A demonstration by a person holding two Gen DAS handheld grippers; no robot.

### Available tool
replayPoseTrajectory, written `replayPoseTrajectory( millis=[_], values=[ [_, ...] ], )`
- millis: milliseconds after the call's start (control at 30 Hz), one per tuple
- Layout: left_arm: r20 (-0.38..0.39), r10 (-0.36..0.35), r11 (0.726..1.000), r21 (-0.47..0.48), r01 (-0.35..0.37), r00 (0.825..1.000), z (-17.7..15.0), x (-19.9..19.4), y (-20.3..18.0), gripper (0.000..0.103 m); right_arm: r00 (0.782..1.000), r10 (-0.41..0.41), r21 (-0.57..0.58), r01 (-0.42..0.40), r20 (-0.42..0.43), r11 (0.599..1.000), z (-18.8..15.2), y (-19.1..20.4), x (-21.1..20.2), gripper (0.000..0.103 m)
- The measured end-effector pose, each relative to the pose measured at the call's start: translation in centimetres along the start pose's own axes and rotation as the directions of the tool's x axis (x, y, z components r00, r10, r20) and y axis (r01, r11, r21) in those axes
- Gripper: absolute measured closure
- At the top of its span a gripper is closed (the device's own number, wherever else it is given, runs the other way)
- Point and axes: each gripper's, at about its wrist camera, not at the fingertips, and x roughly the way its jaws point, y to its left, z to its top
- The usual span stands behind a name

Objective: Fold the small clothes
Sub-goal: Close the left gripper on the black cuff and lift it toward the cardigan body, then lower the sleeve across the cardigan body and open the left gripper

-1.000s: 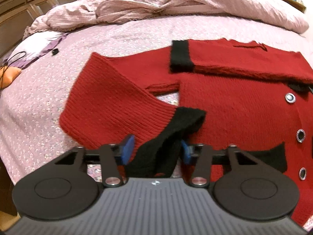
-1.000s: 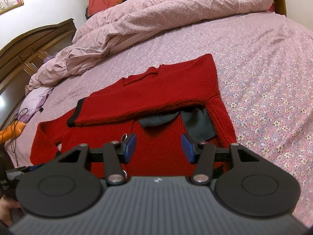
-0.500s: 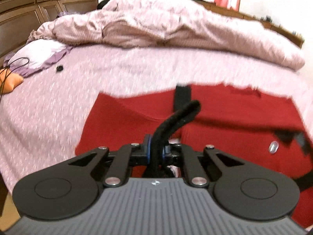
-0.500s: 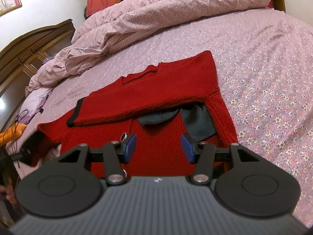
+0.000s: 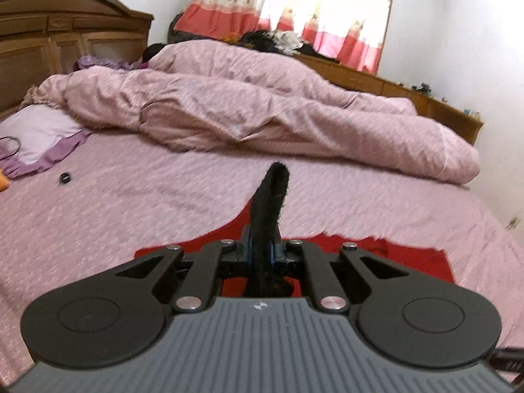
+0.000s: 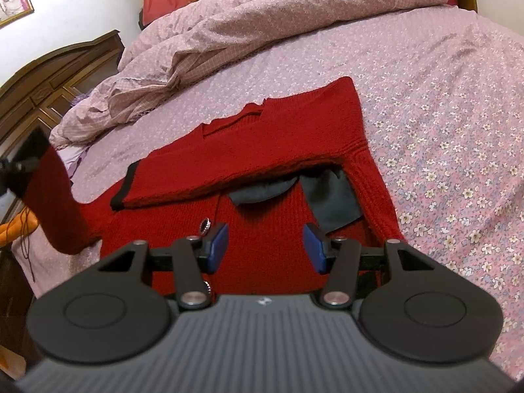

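A red knitted cardigan [image 6: 268,150] with black trim and silver buttons lies on the pink flowered bed sheet [image 6: 442,114]. One sleeve is folded across its chest, ending in a black cuff [image 6: 122,186]. My left gripper [image 5: 262,252] is shut on the black cuff [image 5: 271,203] of the other sleeve, which sticks up between the pads. In the right wrist view that sleeve [image 6: 59,203] hangs lifted at the far left. My right gripper [image 6: 265,245] hovers open over the cardigan's lower front, nothing between its fingers.
A rumpled pink duvet [image 5: 262,108] lies across the far side of the bed. A wooden headboard [image 5: 65,42] and a lilac pillow [image 5: 36,134] are at the left. A small black ring [image 5: 65,177] and an orange object [image 6: 16,229] lie near the left edge.
My left gripper shut on the black cuff and rose, lifting the sleeve off the bed; its view tilted up toward the duvet and curtains. The right gripper stayed still.
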Motion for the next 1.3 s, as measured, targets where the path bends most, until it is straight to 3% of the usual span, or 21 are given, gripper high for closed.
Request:
replayPoseTrajectory(
  millis=[233, 467, 800, 1033, 1133, 1200, 1267, 1300],
  values=[
    [0.019, -0.082, 0.997, -0.008, 0.083, 0.996, 1.3, 2.0, -4.7, 0.093, 1.000, 0.003, 0.012, -0.003, -0.011, 1.000, 0.0, -0.3, 0.4, 0.050],
    [-0.085, -0.166, 0.986, -0.014, 0.166, 0.982, -1.4, 6.6, -9.0, 0.093, 1.000, 0.002, 0.032, -0.001, -0.023, 0.999, -0.2, -1.1, 0.9, 0.050],
    [-0.245, -0.190, 0.981, -0.004, 0.195, 0.951, -7.0, 13.0, -10.4, 0.093, 0.998, 0.004, 0.049, -0.002, -0.058, 0.999, -0.5, -1.7, 2.2, 0.050],
    [-0.304, -0.174, 0.982, 0.021, 0.190, 0.937, -8.5, 12.5, -10.4, 0.090, 0.998, -0.008, 0.056, 0.012, -0.069, 0.998, -0.6, -2.0, 2.3, 0.050],
    [-0.309, -0.175, 0.981, 0.024, 0.191, 0.935, -8.4, 11.5, -10.1, 0.080, 0.998, -0.009, 0.051, 0.013, -0.069, 0.999, -0.5, -1.8, 2.4, 0.050],
    [-0.301, -0.167, 0.982, 0.035, 0.185, 0.939, -8.3, 10.4, -9.8, 0.065, 0.997, -0.010, 0.043, 0.013, -0.070, 0.999, -0.5, -1.6, 2.4, 0.050],
    [-0.287, -0.142, 0.985, 0.056, 0.164, 0.947, -8.2, 9.3, -9.6, 0.043, 0.997, -0.009, 0.030, 0.011, -0.070, 0.999, -0.4, -1.3, 2.5, 0.050],
    [-0.275, -0.122, 0.987, 0.071, 0.147, 0.954, -8.3, 8.7, -9.3, 0.041, 0.998, -0.008, 0.023, 0.010, -0.070, 1.000, -0.3, -1.1, 2.5, 0.050]
  ],
)
